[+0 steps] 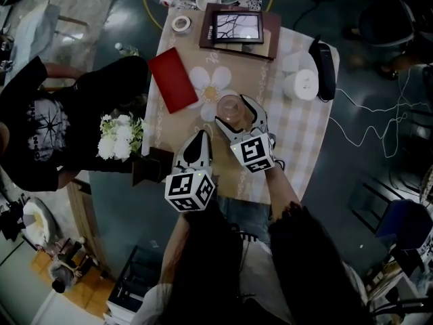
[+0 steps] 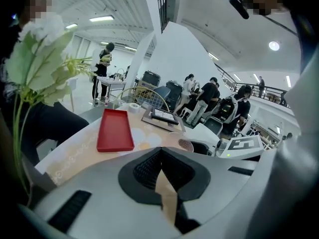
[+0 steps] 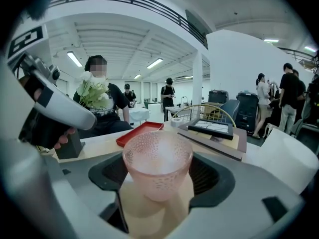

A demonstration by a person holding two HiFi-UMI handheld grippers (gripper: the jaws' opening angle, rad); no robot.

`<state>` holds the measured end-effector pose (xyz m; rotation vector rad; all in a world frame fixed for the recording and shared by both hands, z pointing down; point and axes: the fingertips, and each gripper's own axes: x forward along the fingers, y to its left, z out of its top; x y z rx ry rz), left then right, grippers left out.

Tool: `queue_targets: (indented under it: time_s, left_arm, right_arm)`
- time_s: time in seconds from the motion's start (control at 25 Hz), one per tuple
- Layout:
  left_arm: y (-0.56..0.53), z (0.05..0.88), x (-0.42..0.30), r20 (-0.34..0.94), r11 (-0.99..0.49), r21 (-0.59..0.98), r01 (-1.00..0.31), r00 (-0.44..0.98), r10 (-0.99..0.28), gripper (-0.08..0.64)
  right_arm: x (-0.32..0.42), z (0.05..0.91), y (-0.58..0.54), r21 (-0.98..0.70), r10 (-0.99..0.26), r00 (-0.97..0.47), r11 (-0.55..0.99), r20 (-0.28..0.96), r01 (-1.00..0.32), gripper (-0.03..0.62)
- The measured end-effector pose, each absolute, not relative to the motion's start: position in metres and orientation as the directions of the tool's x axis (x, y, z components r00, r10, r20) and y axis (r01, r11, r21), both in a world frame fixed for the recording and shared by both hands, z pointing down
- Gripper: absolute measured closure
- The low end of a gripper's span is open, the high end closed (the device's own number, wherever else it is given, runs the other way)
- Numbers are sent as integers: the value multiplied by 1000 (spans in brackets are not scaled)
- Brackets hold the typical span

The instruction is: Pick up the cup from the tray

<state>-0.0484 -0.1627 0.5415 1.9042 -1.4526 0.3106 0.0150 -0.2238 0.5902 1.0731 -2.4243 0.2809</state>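
The surface (image 1: 298,124) carries the red tray (image 1: 172,80) at its far left, and the cup (image 3: 157,166) is not in it. It sits right of the tray and nearer me, dead centre in my right gripper (image 1: 234,112), whose jaws are clamped on its two sides. The cup stands upright, long axis vertical, mouth up. I cannot tell whether its base touches the surface. My left gripper (image 1: 199,139) hangs just near-left of it, jaws together on nothing. Any further lift, I judge, should run straight up that axis.
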Motion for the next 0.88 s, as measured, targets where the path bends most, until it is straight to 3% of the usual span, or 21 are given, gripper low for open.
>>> queue_targets:
  time_s: [0.44, 0.88]
  left_arm:
    - [-159, 539, -54, 582, -106, 364, -925, 315, -750, 552]
    - [-160, 499, -53, 501, -164, 362, -918, 340, -796, 552]
  right_arm:
    - [15, 571, -220, -42, -648, -612, 670, 453, -741, 206]
    - [32, 477, -213, -72, -722, -611, 625, 323, -777, 207]
